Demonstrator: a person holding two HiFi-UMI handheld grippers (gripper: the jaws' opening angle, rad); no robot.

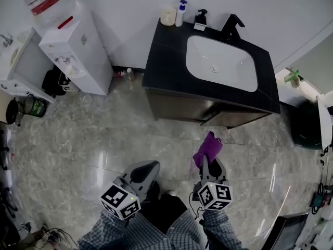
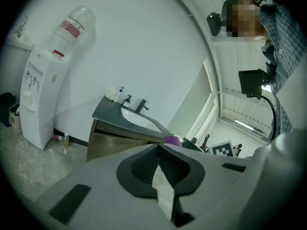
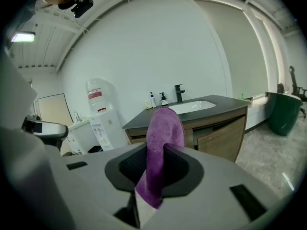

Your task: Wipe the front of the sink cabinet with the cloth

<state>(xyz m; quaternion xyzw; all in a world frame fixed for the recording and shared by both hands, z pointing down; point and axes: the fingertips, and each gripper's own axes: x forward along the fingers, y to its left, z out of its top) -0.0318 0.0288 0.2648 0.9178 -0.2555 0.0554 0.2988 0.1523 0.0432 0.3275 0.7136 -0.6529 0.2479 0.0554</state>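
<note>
Looking down in the head view, my right gripper (image 1: 207, 163) holds the purple cloth (image 1: 208, 149) at five o'clock, well short of the sink cabinet (image 1: 177, 107) at one o'clock. I judge I should approach squarely and press flat.

Left gripper view: my left gripper (image 2: 160, 153) has its jaws together and empty.

Right gripper view: my jaws are clamped on the cloth, with the cabinet at three o'clock.

Found the sink cabinet (image 1: 197, 108) against the far wall (image 1: 130, 14), basin (image 1: 221, 64) in its top, faucet (image 1: 230, 27) behind the basin, bottles (image 1: 180, 13) at the back left corner. Noted the water dispenser (image 1: 78, 51) left of the cabinet. Noted the left gripper (image 1: 150, 166) and right gripper (image 1: 206, 163) side by side before it, well apart from its front, cloth (image 1: 208, 147) between the right one's jaws.
</note>
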